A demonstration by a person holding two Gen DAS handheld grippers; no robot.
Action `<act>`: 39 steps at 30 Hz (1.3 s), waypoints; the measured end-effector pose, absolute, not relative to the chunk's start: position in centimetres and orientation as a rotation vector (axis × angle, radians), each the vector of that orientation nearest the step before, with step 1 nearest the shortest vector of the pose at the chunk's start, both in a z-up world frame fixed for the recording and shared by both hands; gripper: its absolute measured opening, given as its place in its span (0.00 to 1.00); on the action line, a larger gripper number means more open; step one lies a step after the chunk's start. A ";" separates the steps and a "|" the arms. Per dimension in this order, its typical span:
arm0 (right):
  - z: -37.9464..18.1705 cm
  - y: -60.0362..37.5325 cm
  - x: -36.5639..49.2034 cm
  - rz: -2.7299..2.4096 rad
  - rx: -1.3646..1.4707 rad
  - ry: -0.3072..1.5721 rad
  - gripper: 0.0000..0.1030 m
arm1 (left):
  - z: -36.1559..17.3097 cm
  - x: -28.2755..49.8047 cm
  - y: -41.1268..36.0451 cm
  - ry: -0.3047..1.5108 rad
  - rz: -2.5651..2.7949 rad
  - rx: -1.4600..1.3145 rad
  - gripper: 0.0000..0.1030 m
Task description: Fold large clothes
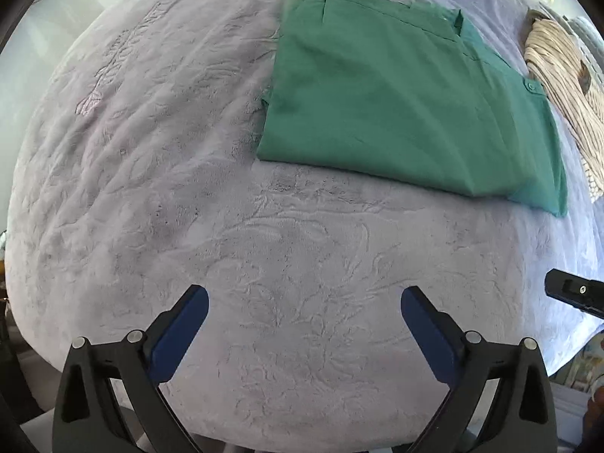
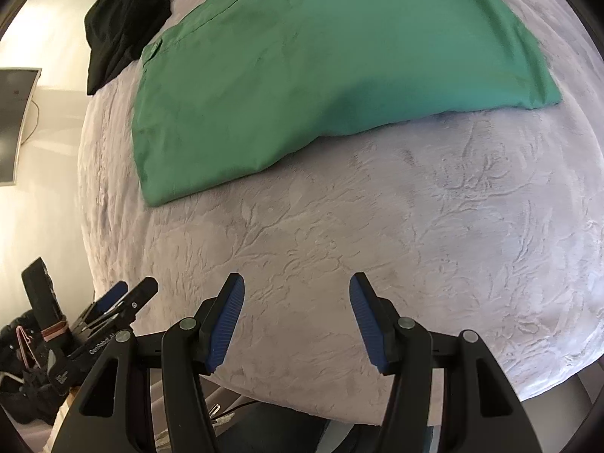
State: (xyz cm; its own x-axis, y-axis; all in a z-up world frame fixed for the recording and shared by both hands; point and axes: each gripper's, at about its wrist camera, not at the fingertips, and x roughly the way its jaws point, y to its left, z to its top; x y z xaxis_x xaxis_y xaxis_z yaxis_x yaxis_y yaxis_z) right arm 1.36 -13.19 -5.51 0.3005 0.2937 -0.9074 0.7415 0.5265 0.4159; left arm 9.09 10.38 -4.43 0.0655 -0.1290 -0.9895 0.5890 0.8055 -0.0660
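Observation:
A green garment (image 1: 396, 102) lies folded flat into a rectangle on a pale lilac plush blanket (image 1: 188, 188). It fills the upper right of the left wrist view and the upper middle of the right wrist view (image 2: 321, 68). My left gripper (image 1: 304, 302) is open and empty, over the blanket well short of the garment's near edge. My right gripper (image 2: 296, 288) is open and empty, also over bare blanket short of the garment. The left gripper also shows at the lower left of the right wrist view (image 2: 124, 294).
A black garment (image 2: 124, 22) lies bunched at the far left of the bed, beyond the green one. A beige ribbed knit (image 1: 562, 105) lies at the right edge. A monitor (image 2: 15, 120) stands against the wall at left. The bed's near edge runs just under both grippers.

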 end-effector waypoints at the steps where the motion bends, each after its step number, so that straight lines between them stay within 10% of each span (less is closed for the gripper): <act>1: -5.5 -13.1 1.4 -0.380 1.029 1.284 0.61 | -4.5 9.2 10.4 1.411 -0.563 0.403 0.99; 9: -4.7 -11.8 2.9 -0.363 0.971 1.250 0.79 | -5.2 10.5 10.9 1.409 -0.546 0.423 0.99; 12: -4.3 -11.1 3.4 -0.354 0.940 1.223 0.99 | -5.6 10.9 11.2 1.426 -0.561 0.414 0.99; 39: -10.9 -8.5 4.5 -0.340 1.201 1.344 1.00 | -8.8 15.0 13.0 1.479 -0.579 0.376 0.99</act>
